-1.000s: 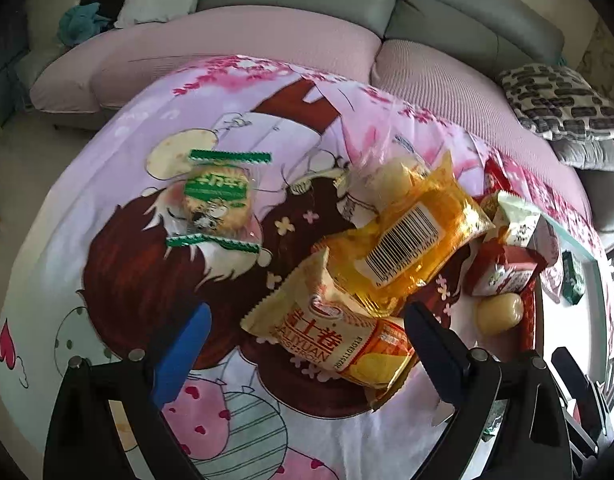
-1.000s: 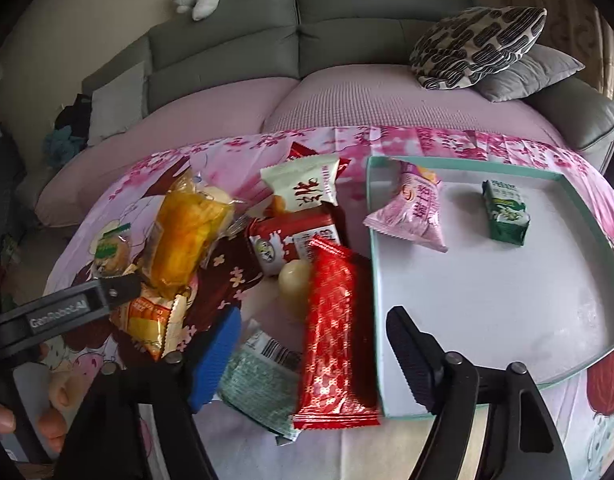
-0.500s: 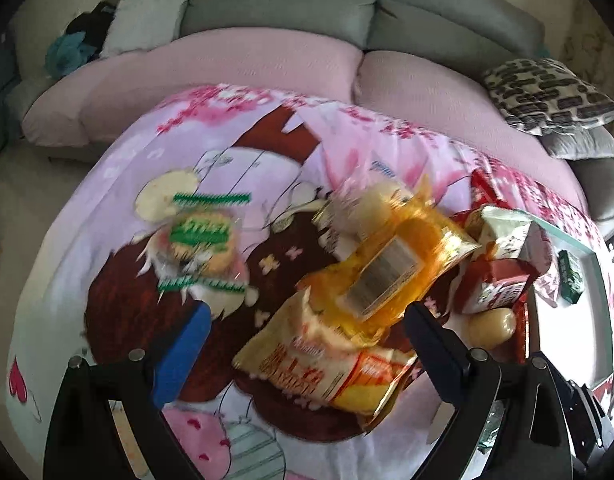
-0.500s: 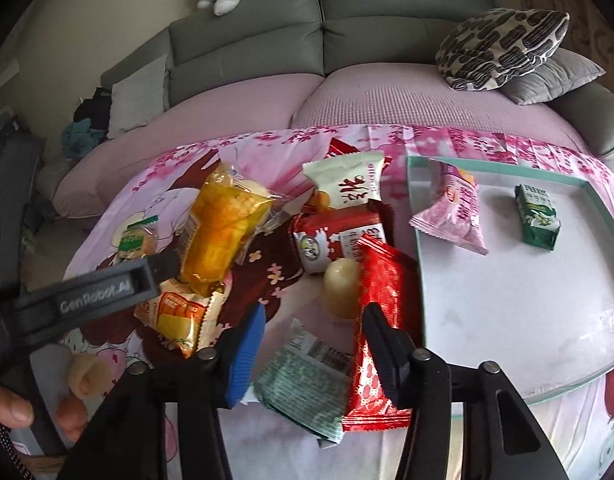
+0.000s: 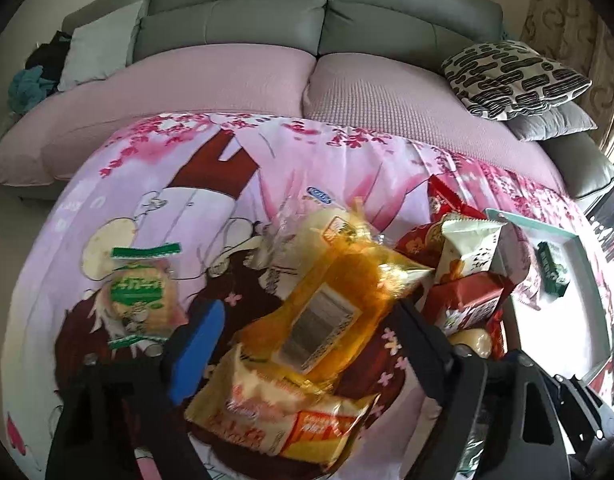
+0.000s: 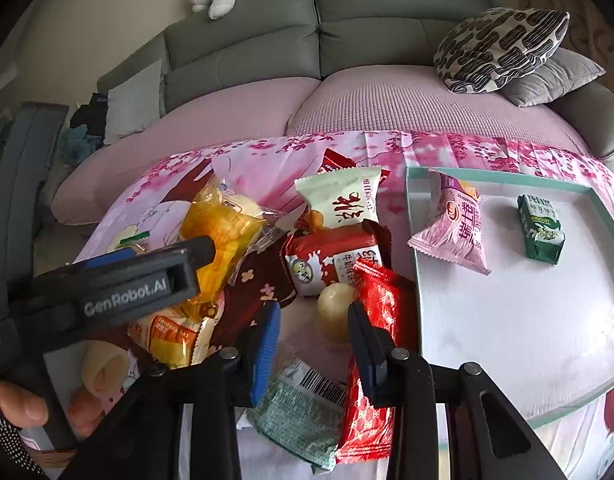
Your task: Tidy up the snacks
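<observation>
Item — left gripper [image 5: 307, 340]: fingers spread, one each side of the orange bag [image 5: 327, 304], not visibly pressing it; nothing held.

Item — right gripper [image 6: 313, 332]: fingers partly drawn in, holding nothing, with the pale round sweet [image 6: 335, 308] just beyond the tips and the red bar [image 6: 371, 356] beside the right finger.

Item — snacks: heaped on the pink cloth [image 5: 155, 184] left of the tray [image 6: 507, 340]. Two are already in the tray: the pink packet [image 6: 459, 228] and the green biscuit pack [image 6: 541, 224]. A round green-labelled cake [image 5: 141, 296] lies apart at far left.

Risk: the orange bag lies across the yellow packet [image 5: 275, 412]. A closing pinch could catch both wrappers, or skid off the slick film and drag the heap. The small round sweet could roll away from the right fingers.

Changes since a second ago: the left gripper has advanced so the orange bag sits between its fingers — earlier it lay ahead of them. The right gripper's gap has narrowed and shifted left, off the red bar toward the sweet.
</observation>
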`<state>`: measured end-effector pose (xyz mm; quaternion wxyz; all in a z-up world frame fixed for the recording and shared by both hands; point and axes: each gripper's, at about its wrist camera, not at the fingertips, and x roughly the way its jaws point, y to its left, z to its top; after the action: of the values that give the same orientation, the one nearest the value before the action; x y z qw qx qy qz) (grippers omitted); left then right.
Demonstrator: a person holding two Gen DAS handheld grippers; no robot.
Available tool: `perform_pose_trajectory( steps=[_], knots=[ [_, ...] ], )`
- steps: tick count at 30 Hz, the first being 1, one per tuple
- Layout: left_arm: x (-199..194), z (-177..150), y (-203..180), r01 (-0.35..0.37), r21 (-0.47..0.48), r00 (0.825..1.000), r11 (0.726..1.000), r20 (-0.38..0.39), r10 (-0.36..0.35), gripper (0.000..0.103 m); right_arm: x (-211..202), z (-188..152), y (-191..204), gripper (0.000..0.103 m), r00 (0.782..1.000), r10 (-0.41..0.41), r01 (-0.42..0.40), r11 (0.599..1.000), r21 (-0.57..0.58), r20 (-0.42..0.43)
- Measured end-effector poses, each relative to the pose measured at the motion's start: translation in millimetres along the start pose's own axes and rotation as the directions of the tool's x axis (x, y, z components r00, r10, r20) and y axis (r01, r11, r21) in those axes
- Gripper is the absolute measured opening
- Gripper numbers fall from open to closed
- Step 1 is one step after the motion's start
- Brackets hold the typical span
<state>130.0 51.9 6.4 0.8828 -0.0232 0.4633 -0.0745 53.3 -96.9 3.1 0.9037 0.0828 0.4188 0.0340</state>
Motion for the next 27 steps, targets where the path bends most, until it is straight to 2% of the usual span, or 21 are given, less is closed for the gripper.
perform_pose_trajectory(
  steps=[2,5,9,13,23,24,27],
  knots=[
    [4,-1,-5,0.005,0.017,1.000,1.000,-0.006,-0.005,0.079,0,1,-2,0.037,1.000,0.001,-0.001,1.000,0.007,0.003],
    [15,-4,-10,0.004,0.027,0.999,1.000,-0.040,-0.003,0.056,1,2,-6,0.037,1.000,0.004,-0.004,1.000,0.020,0.002],
    [21,-8,-8,-0.024,0.023,0.998,0.999,-0.056,0.026,0.049,0,2,-9,0.037,1.000,-0.008,0.008,1.000,0.015,0.007],
    [18,-9,-4,-0.030,0.000,0.998,1.000,-0.054,0.030,0.047,-1,2,-16,0.037,0.999,-0.034,0.033,0.999,0.027,0.001],
    [8,-11,3,-0.075,-0.012,0.995,0.997,-0.068,0.074,0.045,12,-8,-12,0.037,0.984,-0.158,0.155,0.987,-0.042,-0.086],
    [6,-11,5,-0.078,-0.017,0.995,0.997,-0.070,0.077,0.045,14,-10,-12,0.033,0.981,-0.169,0.165,0.985,-0.047,-0.096],
    [-1,-10,6,-0.081,-0.024,0.995,0.996,-0.061,0.079,0.045,14,-10,-11,0.031,0.977,-0.189,0.183,0.981,-0.062,-0.102]
  ],
)
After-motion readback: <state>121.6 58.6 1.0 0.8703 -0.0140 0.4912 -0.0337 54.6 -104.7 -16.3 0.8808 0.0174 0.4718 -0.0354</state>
